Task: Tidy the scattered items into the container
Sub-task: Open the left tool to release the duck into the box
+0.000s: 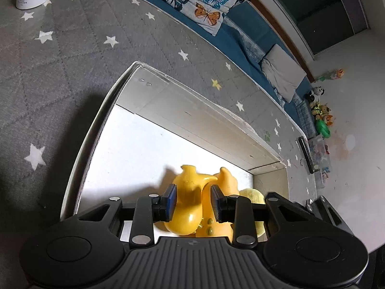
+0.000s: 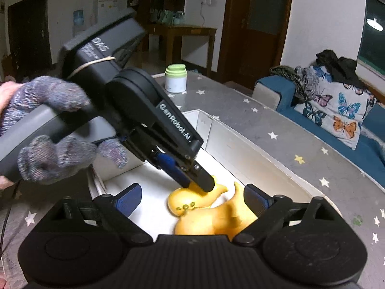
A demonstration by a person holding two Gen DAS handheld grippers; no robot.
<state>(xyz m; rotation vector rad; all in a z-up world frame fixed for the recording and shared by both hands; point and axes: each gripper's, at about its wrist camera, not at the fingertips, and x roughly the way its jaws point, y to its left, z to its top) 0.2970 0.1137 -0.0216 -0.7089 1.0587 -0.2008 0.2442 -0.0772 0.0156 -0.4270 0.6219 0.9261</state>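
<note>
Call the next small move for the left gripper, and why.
Probably open the left gripper and lift away. It is shut on a yellow toy that, in the right wrist view, sits low inside the white box beside a second toy, so it looks ready to release. The right gripper is open and empty.

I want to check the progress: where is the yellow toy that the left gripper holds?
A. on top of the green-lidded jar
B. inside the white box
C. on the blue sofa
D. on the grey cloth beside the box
B: the left gripper pinches the yellow toy down between the walls of the box, over its white floor.
</note>
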